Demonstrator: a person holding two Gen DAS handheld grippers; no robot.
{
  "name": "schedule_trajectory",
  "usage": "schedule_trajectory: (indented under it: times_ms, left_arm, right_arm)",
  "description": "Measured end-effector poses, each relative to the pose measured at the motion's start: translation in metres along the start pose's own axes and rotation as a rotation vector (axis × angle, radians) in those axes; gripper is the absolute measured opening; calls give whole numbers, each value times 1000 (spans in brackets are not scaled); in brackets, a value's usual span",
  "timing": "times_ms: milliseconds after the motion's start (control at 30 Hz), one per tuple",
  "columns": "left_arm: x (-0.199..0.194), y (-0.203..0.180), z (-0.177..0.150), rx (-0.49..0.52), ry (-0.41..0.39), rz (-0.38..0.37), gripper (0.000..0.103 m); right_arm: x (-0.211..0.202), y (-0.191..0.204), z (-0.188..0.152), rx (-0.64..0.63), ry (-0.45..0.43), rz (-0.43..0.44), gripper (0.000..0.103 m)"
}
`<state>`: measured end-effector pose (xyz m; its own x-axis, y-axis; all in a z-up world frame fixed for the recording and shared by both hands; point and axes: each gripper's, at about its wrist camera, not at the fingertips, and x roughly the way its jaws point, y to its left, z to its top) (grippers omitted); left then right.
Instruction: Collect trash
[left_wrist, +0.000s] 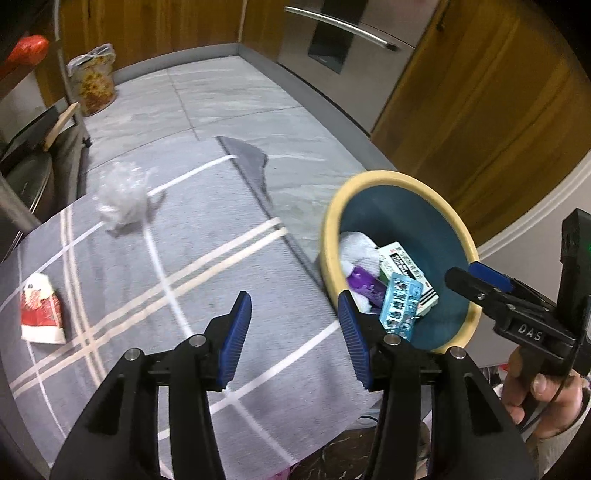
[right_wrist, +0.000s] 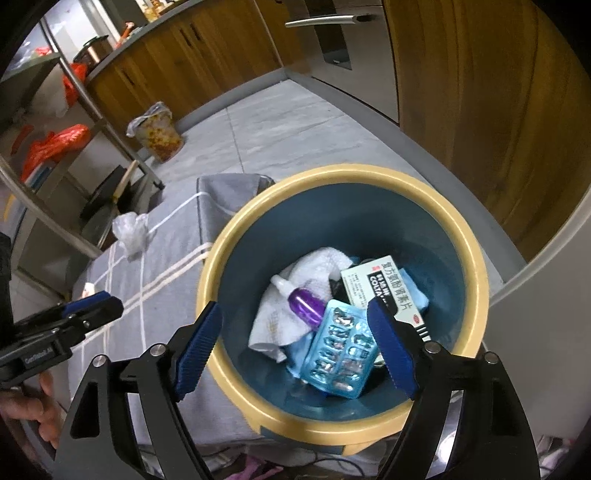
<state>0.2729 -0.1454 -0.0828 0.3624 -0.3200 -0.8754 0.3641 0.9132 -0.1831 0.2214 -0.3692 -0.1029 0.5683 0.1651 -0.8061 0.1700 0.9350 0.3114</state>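
- The medicine box (right_wrist: 384, 295) in the bin (right_wrist: 476, 266) carries printed Chinese characters and part of a Latin word starting "COLTA", the rest covered by a right jaw
- The right gripper (left_wrist: 476, 280), seen from the left wrist view, bears "DAS" on its black body; the left gripper (right_wrist: 92, 306), seen from the right wrist view, has a small label too blurred to read fully
- The bin, blue inside with a cream rim, stands at the right edge of the tabletop (left_wrist: 207, 295), which is covered by a grey cloth with white and beige stripes
- Inside lie a blue foil blister pack (right_wrist: 340, 350), a purple dropper bottle (right_wrist: 303, 302) and white crumpled tissue (right_wrist: 280, 321), overlapping
- On the cloth, a crumpled clear plastic wad (left_wrist: 122, 199) sits toward the far left corner; a red-and-white wrapper (left_wrist: 40, 314) lies near the left edge, print unreadable
- Left jaws stand about half open, empty, over the cloth
- Right jaws stand wide apart above the bin mouth, gripping nothing
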Motion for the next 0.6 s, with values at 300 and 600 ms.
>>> schedule_trajectory:
  times_ms: [300, 600]
  left_arm:
    - [-23, 50, -12, -69, -34, 69, 76]
    - [-38, 118, -28, -177, -42, 164, 84]
  right_arm:
    - [0, 34, 0, -71, -8, 35, 82]
    - [9, 82, -3, -163, 9, 84, 82]
